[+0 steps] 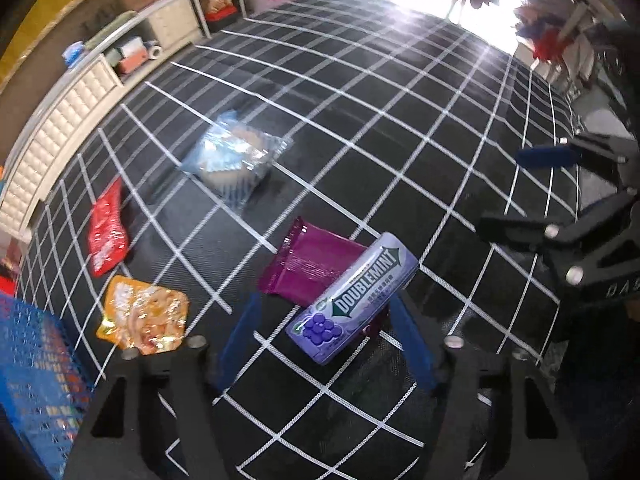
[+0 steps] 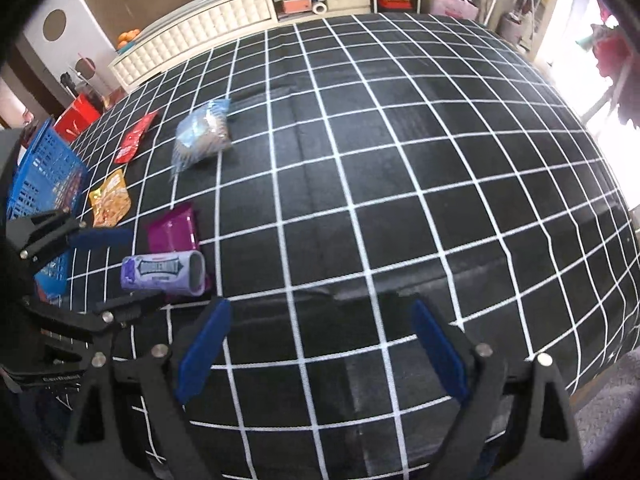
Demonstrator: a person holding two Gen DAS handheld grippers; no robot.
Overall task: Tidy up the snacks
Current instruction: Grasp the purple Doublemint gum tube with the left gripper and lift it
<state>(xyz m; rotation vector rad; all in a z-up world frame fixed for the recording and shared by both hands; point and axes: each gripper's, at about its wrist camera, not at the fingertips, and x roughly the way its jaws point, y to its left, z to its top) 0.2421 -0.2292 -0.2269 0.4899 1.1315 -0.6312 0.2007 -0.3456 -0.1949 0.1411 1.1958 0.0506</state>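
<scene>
A purple Doublemint bottle (image 1: pixel 352 296) lies on its side, its far end resting on a magenta packet (image 1: pixel 308 264). My left gripper (image 1: pixel 324 340) points down over it, open, with the bottle between its blue pads. The right pad is close beside the bottle and the left pad stands clear of it. From the right wrist view the bottle (image 2: pixel 164 274) lies between the left gripper's fingers (image 2: pixel 100 238), with the magenta packet (image 2: pixel 174 230) behind. My right gripper (image 2: pixel 320 344) hangs open over bare cloth with nothing in it; it also shows at the right edge of the left wrist view (image 1: pixel 524 196).
An orange packet (image 1: pixel 144 316), a red packet (image 1: pixel 106 232) and a clear blue bag (image 1: pixel 236 156) lie on the black grid tablecloth (image 2: pixel 400 200). A blue mesh basket (image 1: pixel 36 380) stands at the left edge. A white cabinet (image 2: pixel 224 20) runs behind the table.
</scene>
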